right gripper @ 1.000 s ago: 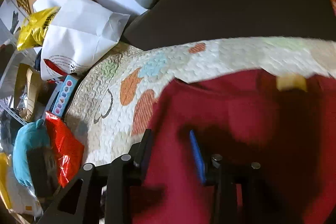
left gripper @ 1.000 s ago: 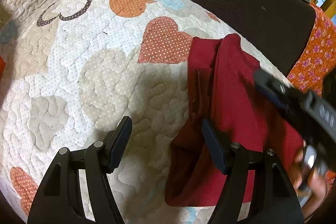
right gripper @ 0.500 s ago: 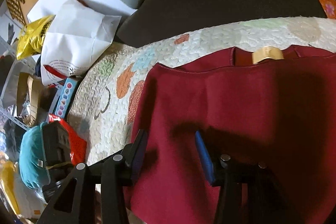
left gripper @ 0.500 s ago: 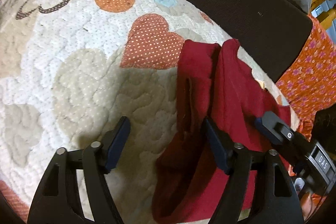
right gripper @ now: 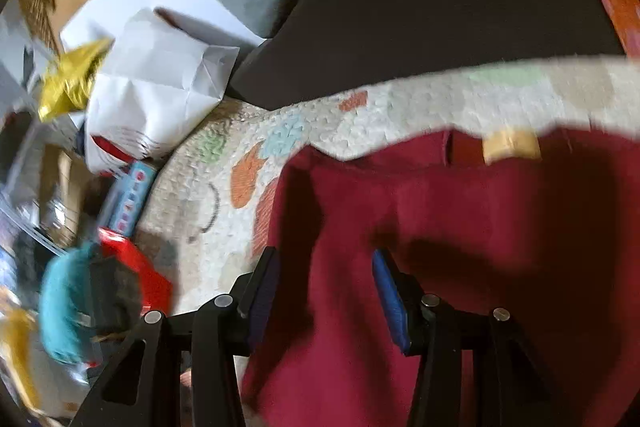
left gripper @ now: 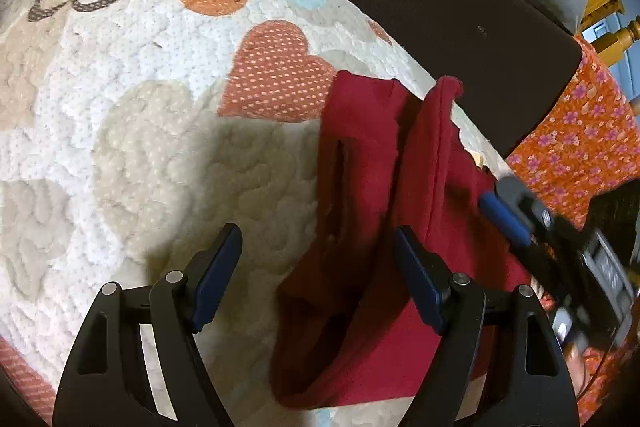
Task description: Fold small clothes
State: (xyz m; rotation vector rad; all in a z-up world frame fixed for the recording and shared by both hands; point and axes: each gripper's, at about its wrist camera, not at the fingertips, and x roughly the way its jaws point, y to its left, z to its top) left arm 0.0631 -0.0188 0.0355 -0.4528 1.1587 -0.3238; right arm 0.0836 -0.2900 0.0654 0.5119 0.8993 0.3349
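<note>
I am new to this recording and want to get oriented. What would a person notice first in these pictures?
First, the dark red garment lying rumpled on the quilt with its heart patches, right of centre in the left wrist view. The left gripper hangs open above the garment's left edge, and the right gripper stands open over the same red cloth. Behind the quilt lies a dark cushion.

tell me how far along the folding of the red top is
Done: the red top lies on the heart quilt, one side apparently folded inward. In hand: nothing; left gripper and right gripper stand open over it. Left: remaining folds, since it looks rumpled.
</note>
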